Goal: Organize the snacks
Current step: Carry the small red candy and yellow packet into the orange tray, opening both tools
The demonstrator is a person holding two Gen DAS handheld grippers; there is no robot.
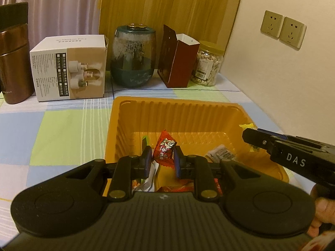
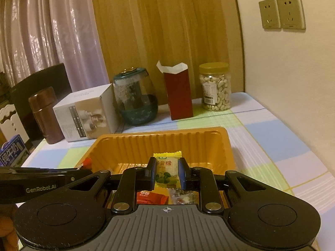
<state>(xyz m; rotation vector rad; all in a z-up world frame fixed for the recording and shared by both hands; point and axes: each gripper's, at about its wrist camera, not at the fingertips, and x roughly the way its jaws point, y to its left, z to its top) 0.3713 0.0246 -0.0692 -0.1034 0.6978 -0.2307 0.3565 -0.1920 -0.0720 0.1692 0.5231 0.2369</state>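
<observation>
An orange plastic tray sits on the checked tablecloth with several wrapped snacks in it. My left gripper is over the tray's near end, shut on a red candy packet. My right gripper is also over the tray, shut on a yellow-green candy packet. In the left wrist view the right gripper comes in from the right with the yellow wrapper at its tip. A white packet, a red packet and a clear packet lie in the tray.
Behind the tray stand a brown flask, a white box, a glass jar, an open red carton and a jar of nuts. The wall with sockets is at the right. A blue milk carton stands far left.
</observation>
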